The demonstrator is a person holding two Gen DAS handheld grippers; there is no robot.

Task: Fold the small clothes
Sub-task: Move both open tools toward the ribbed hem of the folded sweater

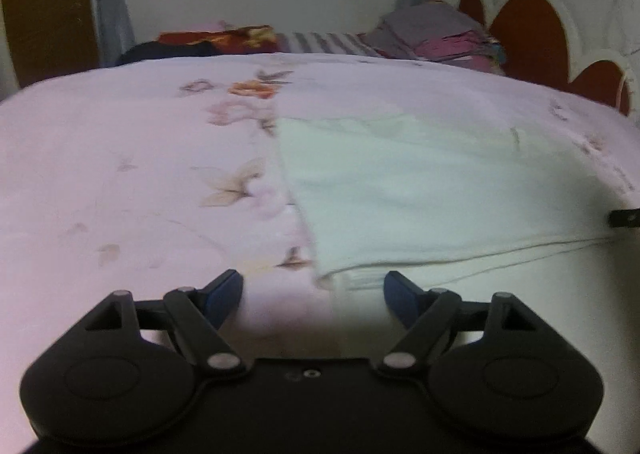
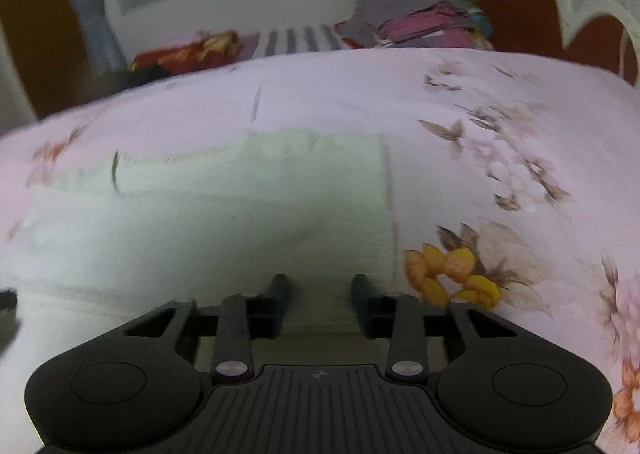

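The pale garment (image 1: 420, 190) lies flat on the floral bed (image 1: 120, 158). Our left hand-held gripper (image 1: 313, 292) gapes wide at its near corner; our right hand-held gripper (image 2: 320, 294), narrower yet empty, faces the hem. We should pinch both corners evenly before lifting.

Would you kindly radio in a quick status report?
Left gripper open, empty, at pale green cloth garment near corner. Right gripper open, over garment's near edge. Nothing in the way.
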